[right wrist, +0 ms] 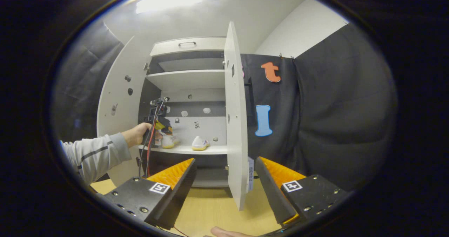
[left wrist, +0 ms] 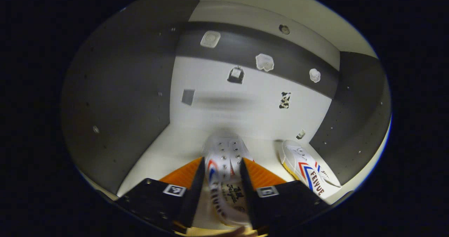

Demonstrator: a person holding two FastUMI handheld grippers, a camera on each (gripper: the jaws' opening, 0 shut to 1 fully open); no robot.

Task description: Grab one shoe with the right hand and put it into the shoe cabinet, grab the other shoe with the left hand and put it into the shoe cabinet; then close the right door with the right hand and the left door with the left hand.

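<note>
left tongs (left wrist: pixel 222 170) clamp shoe (left wrist: pixel 224 166) over cabinet shelf (left wrist: pixel 168 156) (white) | right tongs (right wrist: pixel 224 173) agape, wooden floor (right wrist: pixel 214 209)

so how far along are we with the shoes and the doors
Done: one shoe already lies on the cabinet shelf.
In hand: the left gripper is shut on the second shoe, holding it inside the cabinet, not yet let go.
Left: release that shoe, then close both doors. The right door and left door stand wide open, and the right gripper waits open and empty in front of the cabinet.
</note>
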